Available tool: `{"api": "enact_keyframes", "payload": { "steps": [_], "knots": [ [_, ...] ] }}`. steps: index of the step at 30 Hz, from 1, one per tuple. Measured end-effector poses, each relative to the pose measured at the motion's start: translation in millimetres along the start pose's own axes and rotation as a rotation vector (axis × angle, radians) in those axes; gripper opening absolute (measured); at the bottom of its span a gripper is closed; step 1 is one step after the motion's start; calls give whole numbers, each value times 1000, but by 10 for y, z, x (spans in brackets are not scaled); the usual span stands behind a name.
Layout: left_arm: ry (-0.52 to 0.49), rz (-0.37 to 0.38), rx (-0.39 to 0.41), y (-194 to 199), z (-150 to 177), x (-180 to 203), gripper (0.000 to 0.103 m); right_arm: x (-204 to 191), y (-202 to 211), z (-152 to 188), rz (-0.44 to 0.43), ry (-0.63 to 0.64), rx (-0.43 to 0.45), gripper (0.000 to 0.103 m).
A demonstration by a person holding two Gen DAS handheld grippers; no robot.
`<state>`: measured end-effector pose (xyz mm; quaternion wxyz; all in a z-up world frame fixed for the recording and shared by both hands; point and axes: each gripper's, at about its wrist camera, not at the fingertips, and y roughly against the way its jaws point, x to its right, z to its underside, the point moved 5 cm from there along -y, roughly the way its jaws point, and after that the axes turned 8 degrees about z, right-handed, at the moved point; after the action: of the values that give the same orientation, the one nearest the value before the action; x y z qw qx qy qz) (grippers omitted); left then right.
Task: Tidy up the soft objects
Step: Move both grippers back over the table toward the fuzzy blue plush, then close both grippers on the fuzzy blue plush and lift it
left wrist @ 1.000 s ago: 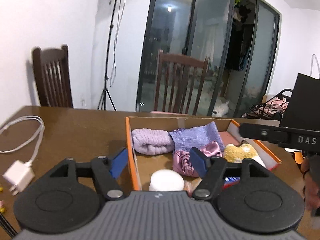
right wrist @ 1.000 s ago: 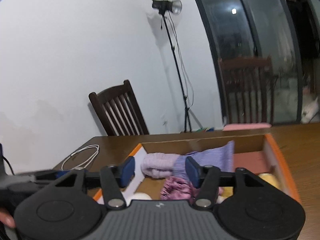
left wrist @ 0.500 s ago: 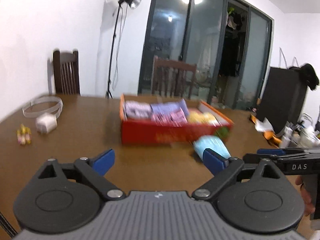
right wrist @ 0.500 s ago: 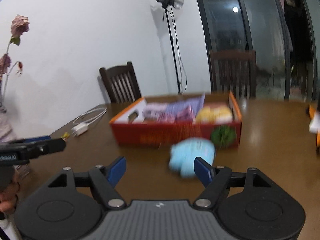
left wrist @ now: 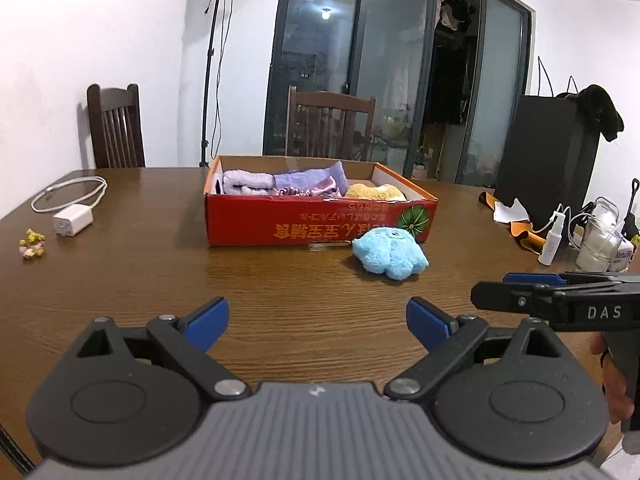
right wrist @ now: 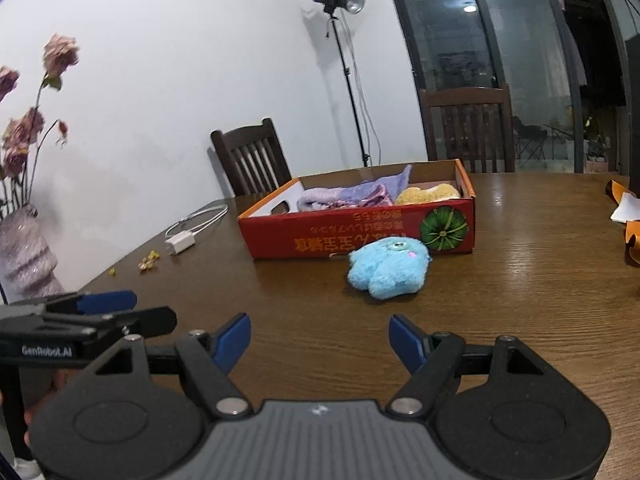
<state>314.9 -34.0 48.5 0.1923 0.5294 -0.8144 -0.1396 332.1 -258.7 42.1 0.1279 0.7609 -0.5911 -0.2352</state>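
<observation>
A red cardboard box point(left wrist: 320, 222) point(right wrist: 360, 236) stands on the brown table. It holds purple cloths point(left wrist: 280, 182) point(right wrist: 348, 196) and a yellow plush point(left wrist: 374, 192) point(right wrist: 428, 194). A light blue plush toy point(left wrist: 390, 254) point(right wrist: 386, 268) lies on the table against the box's near right side. My left gripper point(left wrist: 318, 320) is open and empty, well short of the box. My right gripper point(right wrist: 320, 338) is open and empty, short of the blue plush. Each gripper shows at the edge of the other's view.
A white charger with cable point(left wrist: 72, 210) point(right wrist: 184, 240) and small yellow bits point(left wrist: 32, 242) lie at the left. Bottles and orange wrappers point(left wrist: 560, 232) sit at the right. A vase of pink flowers point(right wrist: 24, 248) stands at the near left. Chairs point(left wrist: 330, 124) stand behind the table.
Both grippers have pulled back from over the box to well in front of it. The blue plush now shows on the table by the box. Both stay open.
</observation>
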Motion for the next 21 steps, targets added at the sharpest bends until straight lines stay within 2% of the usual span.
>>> {"api": "enact_keyframes", "payload": {
  "steps": [3,6,8,11,13,16,20,21],
  "knots": [
    [34,50,-15,-216,-52,3,97,116,-143,-58,13,-20,-5,74],
    [92,76,-60,-599,-159,-38,96,285,-371,-194,15,-57,-9,71],
    [121,95,-75,-852,-234,-46,92,402,-581,-313,8,-94,-22,69],
    [159,164,-120,-1297,-330,-44,76,580,-949,-456,1,-156,-57,67],
    [174,191,-164,-1560,-360,-40,60,681,-1173,-493,15,-181,-74,63],
    [200,235,-196,-1834,-386,-42,52,792,-1414,-493,49,-211,-94,59],
    [233,289,-208,-2036,-373,-54,40,904,-1577,-402,-19,-294,-127,55],
    [261,305,-213,-2074,-341,-78,34,930,-1612,-370,-29,-313,-143,50]
  ]
}}
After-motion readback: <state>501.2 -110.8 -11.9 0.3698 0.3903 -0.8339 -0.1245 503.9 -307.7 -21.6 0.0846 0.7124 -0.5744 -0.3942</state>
